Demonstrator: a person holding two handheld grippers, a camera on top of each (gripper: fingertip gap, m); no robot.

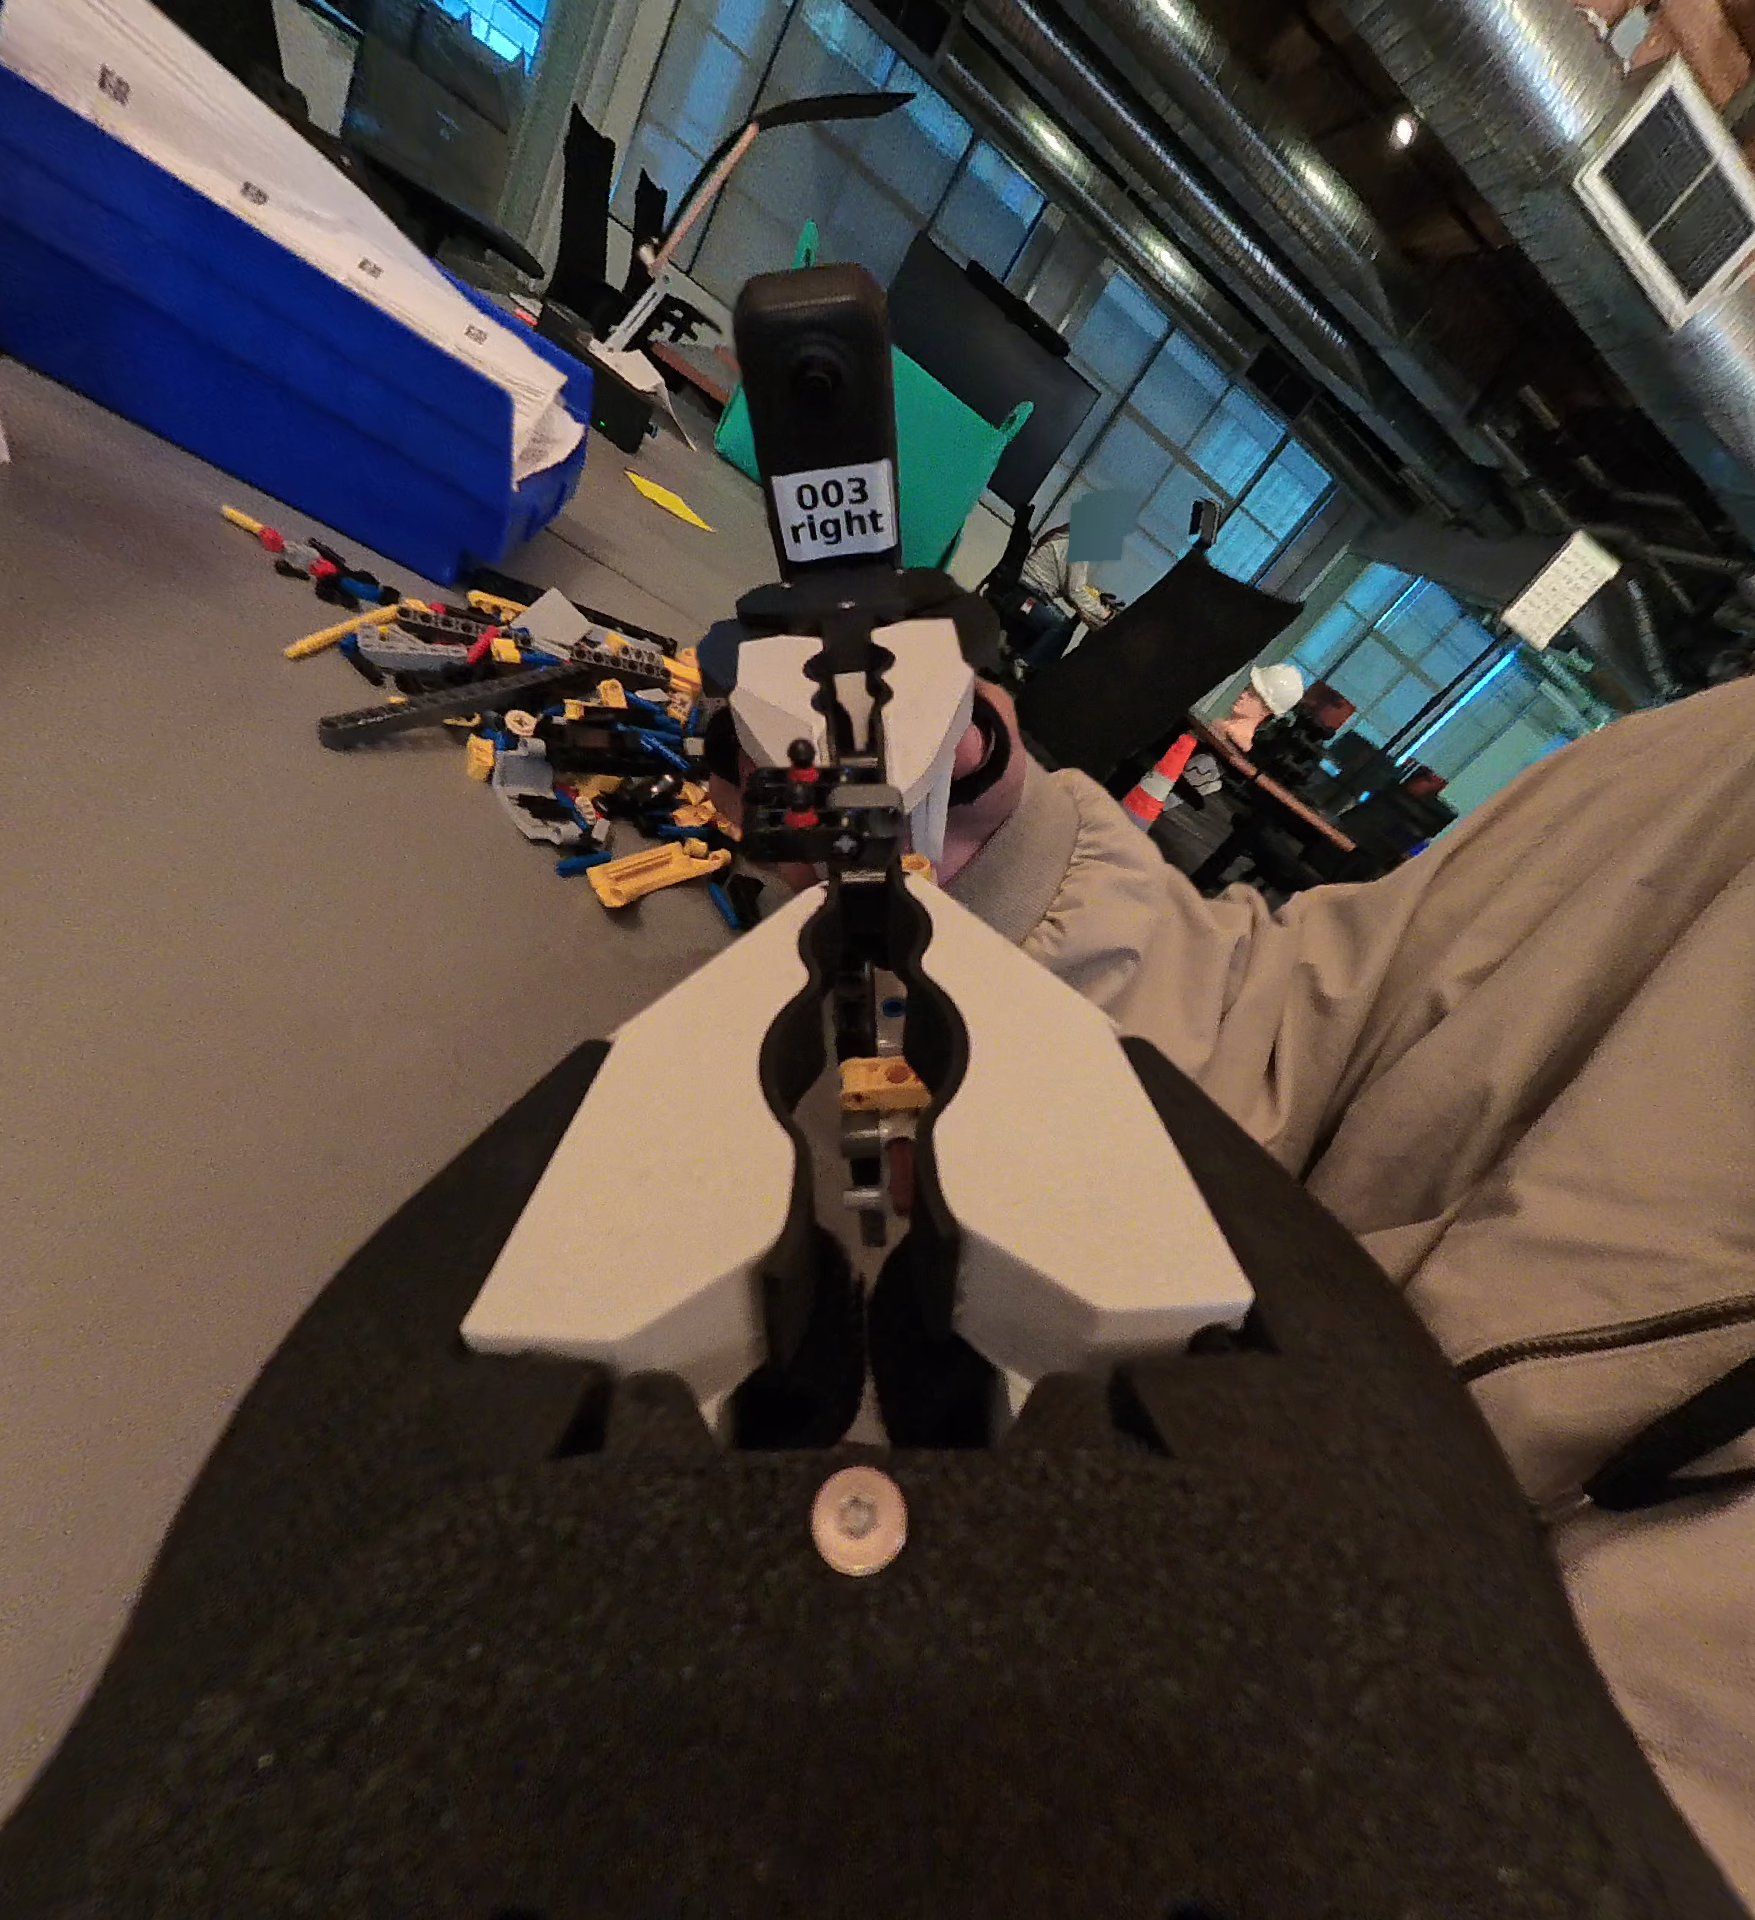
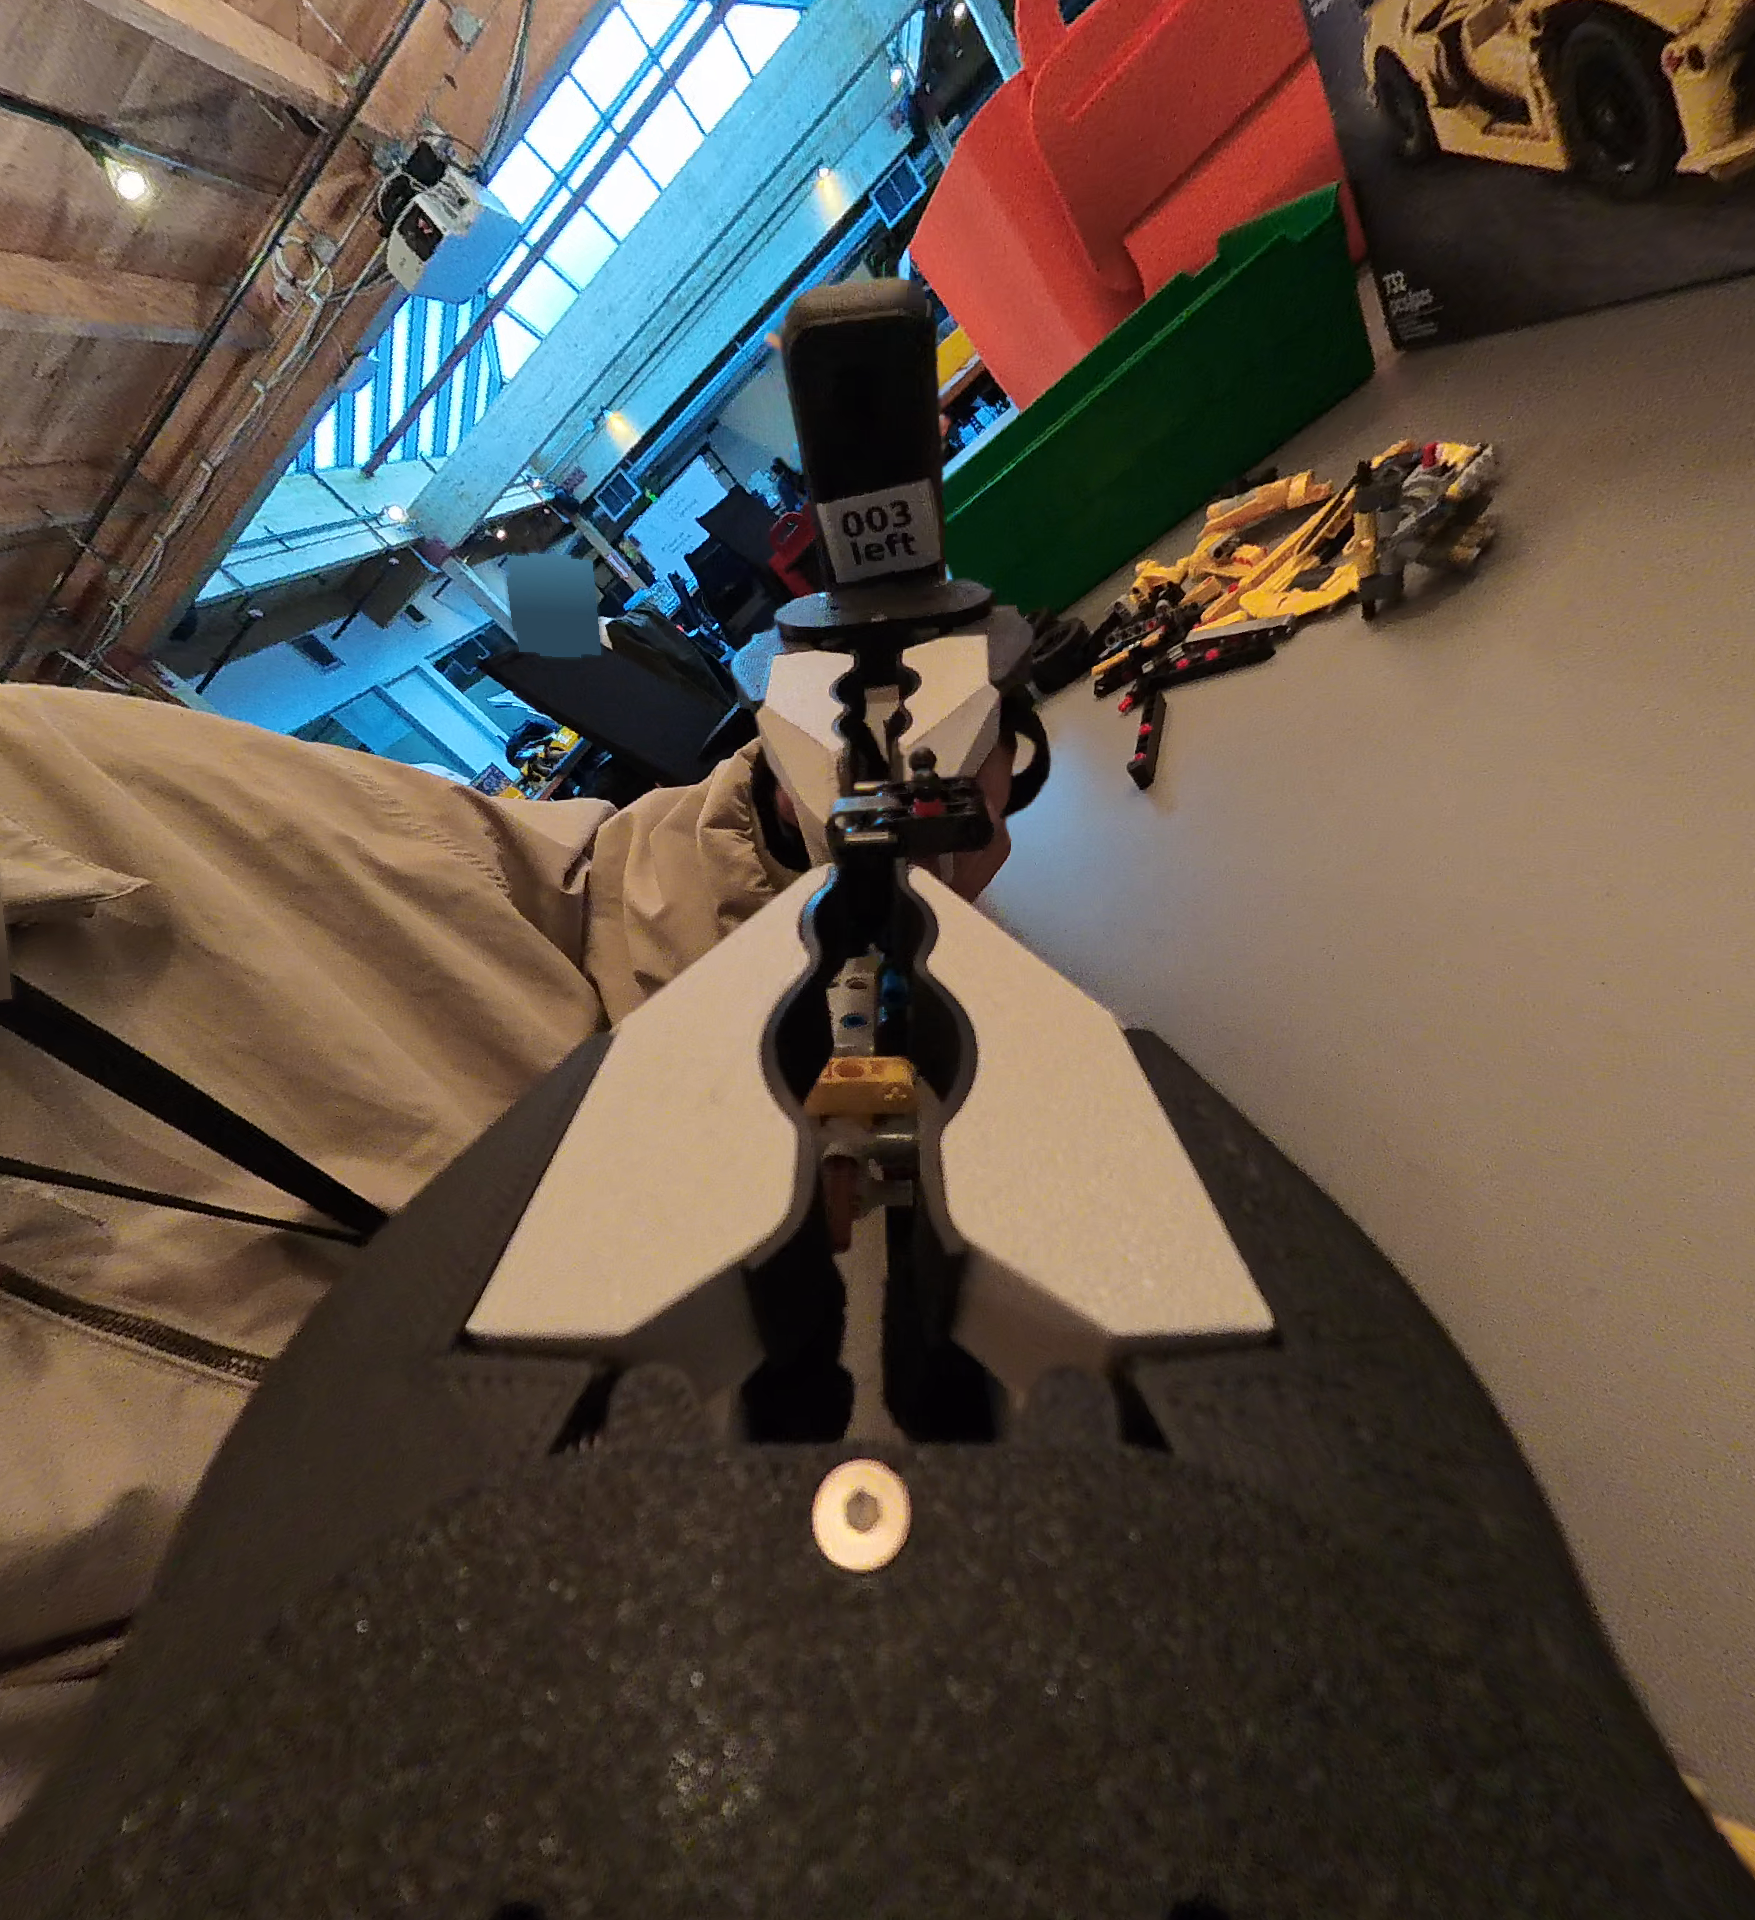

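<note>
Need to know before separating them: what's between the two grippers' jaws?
No bare gap: a black brick assembly with red pins bridges it, reaching into the left gripper and the right gripper. Both wrist views show this.

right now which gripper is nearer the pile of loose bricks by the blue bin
Right. The pile lies just beside the right gripper; the left gripper faces it tip to tip, farther back from the pile.
</note>
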